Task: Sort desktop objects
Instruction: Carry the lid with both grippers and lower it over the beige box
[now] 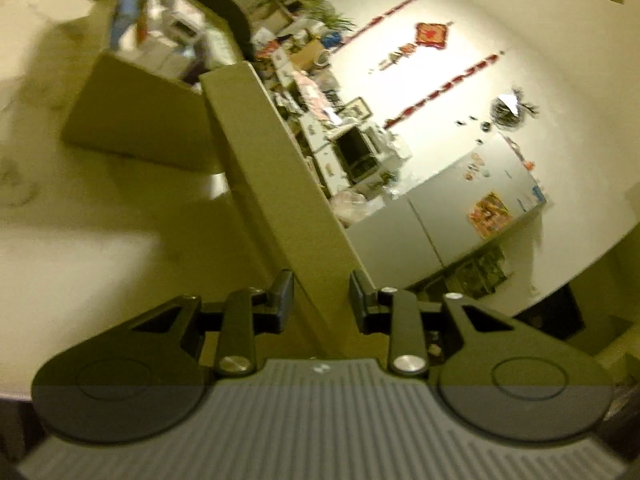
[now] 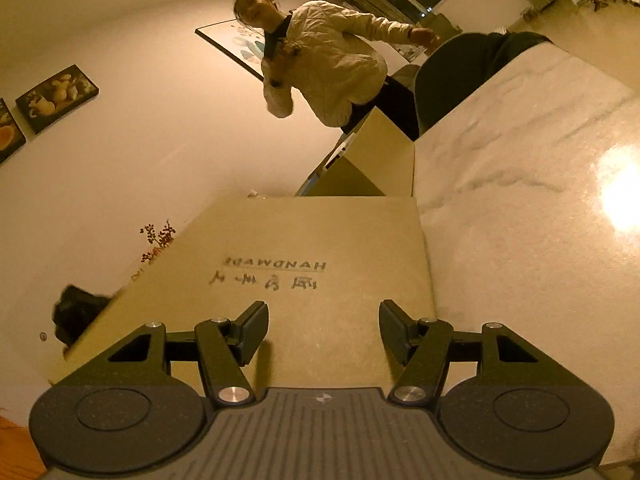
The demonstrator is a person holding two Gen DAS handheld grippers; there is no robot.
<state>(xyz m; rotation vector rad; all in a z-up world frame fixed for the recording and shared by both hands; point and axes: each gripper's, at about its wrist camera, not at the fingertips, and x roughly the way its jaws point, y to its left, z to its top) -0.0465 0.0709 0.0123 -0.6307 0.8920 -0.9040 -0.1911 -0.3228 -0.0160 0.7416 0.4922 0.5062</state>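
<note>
A flat beige box lid (image 1: 260, 160) runs edge-on up the middle of the left wrist view. My left gripper (image 1: 321, 298) is shut on its near end, one pad on each face. In the right wrist view the same lid (image 2: 320, 232) shows its broad face with printed lettering. My right gripper (image 2: 324, 332) stands open just over that face, its fingers (image 2: 252, 332) casting a shadow on it and pressing on nothing. An open beige cardboard box (image 1: 140, 120) full of small packaged items stands on the white marble table (image 1: 80, 240) beyond the lid.
A person in a pale quilted jacket (image 2: 328, 64) stands past the table's far end, beside a dark chair (image 2: 460, 76). The box (image 2: 380, 152) sits behind the lid. A fridge (image 1: 460, 208) and cluttered shelves line the wall. Marble tabletop (image 2: 520, 220) stretches right.
</note>
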